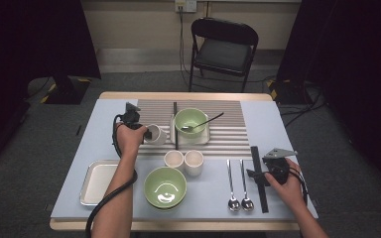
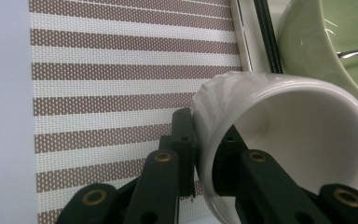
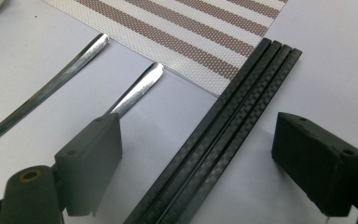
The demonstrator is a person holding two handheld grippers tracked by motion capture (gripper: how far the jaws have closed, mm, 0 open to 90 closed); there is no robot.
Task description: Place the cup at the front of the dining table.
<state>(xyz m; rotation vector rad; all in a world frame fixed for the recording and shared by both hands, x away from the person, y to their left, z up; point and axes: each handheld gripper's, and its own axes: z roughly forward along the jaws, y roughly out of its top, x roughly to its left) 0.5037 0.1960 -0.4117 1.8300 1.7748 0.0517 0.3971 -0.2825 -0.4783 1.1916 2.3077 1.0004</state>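
My left gripper point(image 1: 147, 133) is shut on the wall of a white cup point(image 1: 157, 134) over the striped placemat point(image 1: 228, 129). In the left gripper view one jaw is outside the rim and one inside, and the cup point(image 2: 303, 130) lies tilted with its mouth towards the camera. My right gripper point(image 1: 256, 174) stands open low over the table's right side. A bundle of black chopsticks point(image 3: 242, 98) lies between its pads point(image 3: 93, 163), which do not touch it. Two metal spoons point(image 1: 239, 184) lie just left of the chopsticks point(image 1: 259, 181).
A green bowl point(image 1: 165, 187) sits near the front edge, with two white cups point(image 1: 184, 161) behind it. Another green bowl point(image 1: 190, 120) with a spoon rests on a white plate, a black chopstick point(image 1: 175, 124) beside it. A metal tray point(image 1: 96, 181) lies front left. A chair point(image 1: 223, 47) stands beyond the table.
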